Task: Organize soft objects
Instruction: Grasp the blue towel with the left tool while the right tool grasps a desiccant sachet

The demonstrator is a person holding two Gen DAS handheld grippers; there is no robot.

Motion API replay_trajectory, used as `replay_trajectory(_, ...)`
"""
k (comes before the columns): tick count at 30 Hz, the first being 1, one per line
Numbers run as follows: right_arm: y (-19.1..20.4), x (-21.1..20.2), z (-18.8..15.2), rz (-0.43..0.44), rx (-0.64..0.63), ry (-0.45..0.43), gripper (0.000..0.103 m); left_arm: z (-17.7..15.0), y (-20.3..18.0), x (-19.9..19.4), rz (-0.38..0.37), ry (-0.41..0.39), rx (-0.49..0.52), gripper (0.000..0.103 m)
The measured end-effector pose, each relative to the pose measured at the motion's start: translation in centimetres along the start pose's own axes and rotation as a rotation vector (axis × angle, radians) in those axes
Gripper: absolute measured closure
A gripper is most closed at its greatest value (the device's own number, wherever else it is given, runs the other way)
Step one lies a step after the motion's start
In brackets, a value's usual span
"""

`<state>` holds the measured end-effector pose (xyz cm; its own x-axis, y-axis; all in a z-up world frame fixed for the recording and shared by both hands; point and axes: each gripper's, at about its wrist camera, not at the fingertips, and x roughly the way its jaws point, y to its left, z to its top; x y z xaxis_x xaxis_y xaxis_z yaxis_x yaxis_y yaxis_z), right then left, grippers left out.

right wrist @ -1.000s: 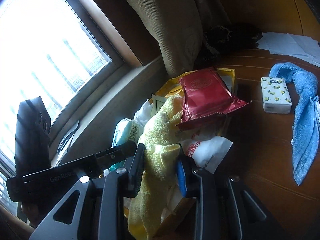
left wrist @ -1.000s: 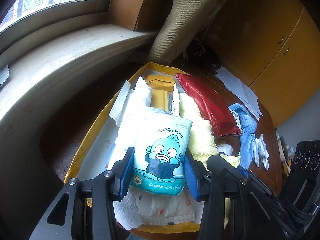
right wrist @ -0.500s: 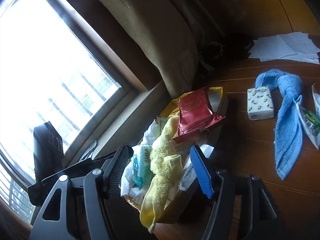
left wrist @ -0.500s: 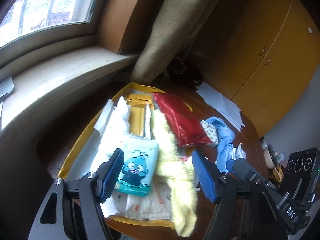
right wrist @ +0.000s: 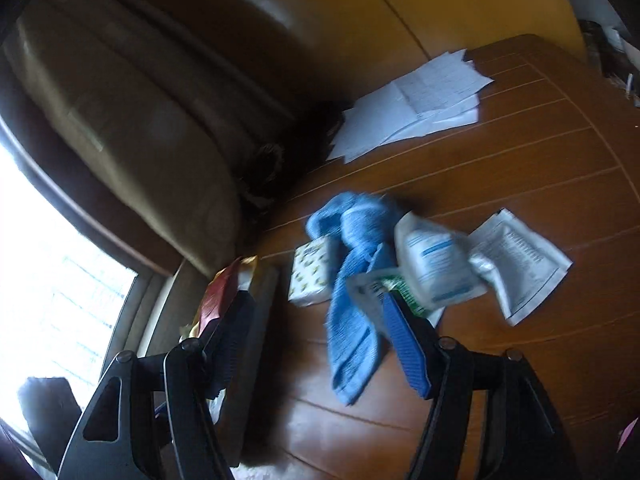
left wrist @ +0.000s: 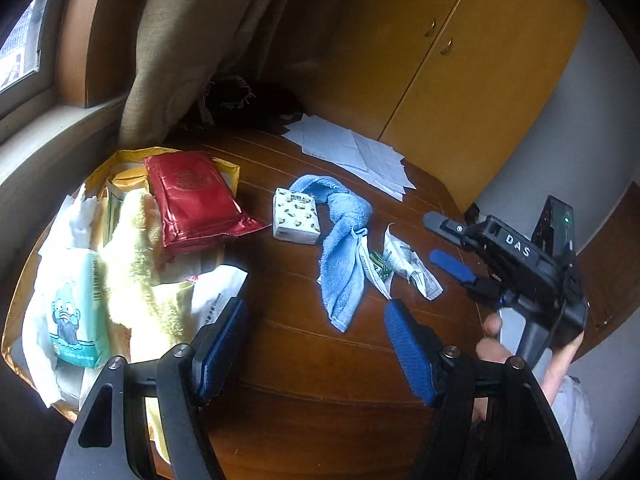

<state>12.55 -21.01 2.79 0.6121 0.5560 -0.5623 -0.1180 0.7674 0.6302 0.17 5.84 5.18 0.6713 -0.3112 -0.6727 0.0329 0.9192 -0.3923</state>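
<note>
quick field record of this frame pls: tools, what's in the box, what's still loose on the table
left tool: open, empty, above the table
right tool: open, empty
box: yellow, left edge of the table
in box: cartoon tissue pack, yellow towel, red pouch on top
loose on table: small tissue pack, blue towel, wipe sachets, papers
blue towel: bunched, touching the small tissue pack

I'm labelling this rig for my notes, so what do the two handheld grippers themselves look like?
Both are black frames with round silver bolts and ribbed blue finger pads. The right gripper, seen from the left wrist camera, has white "DAS" lettering, a lit green indicator and a black cable.
</note>
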Motion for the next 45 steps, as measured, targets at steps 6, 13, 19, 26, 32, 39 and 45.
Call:
replay_trajectory(6, -2.8, 2.2, 3.0, -0.148, 0.012, 0.042, 0.037, -0.3, -0.1, 1.2, -0.003, 0.039, -0.018, 0.029)
replay_trajectory(13, -2.2, 5.3, 2.0, -0.245, -0.069, 0.066, 0.045, -0.3, -0.4, 1.8, 0.0, 0.051, -0.01, 0.029)
replay_trajectory(19, -3.3, 5.8, 1.5, -0.244, -0.04, 0.082, 0.057, 1.1, -1.5, 3.6, -0.002, 0.069, -0.007, 0.029)
replay_trajectory(26, -4.5, 5.0, 1.4, -0.148, 0.037, 0.079, 0.094, 4.2, -4.1, 8.0, 0.006, 0.103, 0.018, 0.028)
replay_trajectory(32, -5.5, 4.8, 1.3, -0.09, 0.113, 0.084, 0.076, 7.4, -5.4, 13.8, 0.065, 0.157, -0.004, 0.029)
replay_trajectory(39, -5.6, 6.2, 0.8, -0.104, 0.115, 0.133, 0.044, 9.7, -5.5, 16.6, 0.051, 0.171, -0.094, 0.029)
replay_trajectory(45, -5.7, 5.3, 0.9, -0.092, 0.122, 0.096, 0.086, 9.7, -6.1, 17.7, 0.066, 0.186, -0.074, 0.028)
